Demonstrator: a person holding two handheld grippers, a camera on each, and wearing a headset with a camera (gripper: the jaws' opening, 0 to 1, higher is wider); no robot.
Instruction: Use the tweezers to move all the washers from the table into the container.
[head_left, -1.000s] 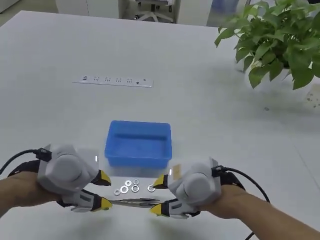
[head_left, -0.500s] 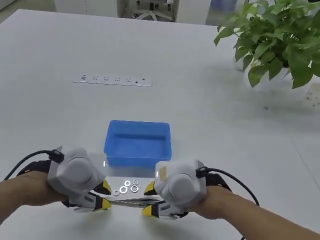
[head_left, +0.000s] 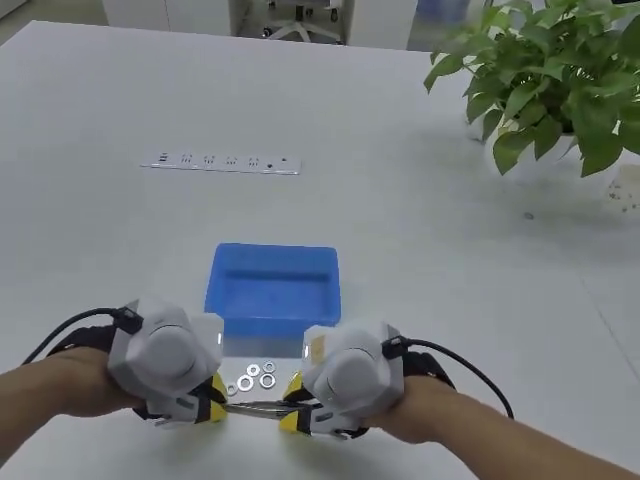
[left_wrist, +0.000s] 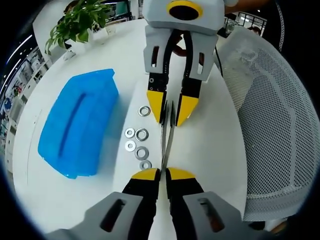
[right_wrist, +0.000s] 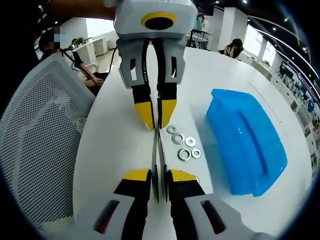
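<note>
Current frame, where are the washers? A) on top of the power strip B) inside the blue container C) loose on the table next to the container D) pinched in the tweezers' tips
C: the washers lie flat in a loose cluster on the table, between the blue container and the tweezers. They touch neither one.

Head view high, looking down; gripper views low, close, face-to-face, sharing tweezers, washers, container.
</note>
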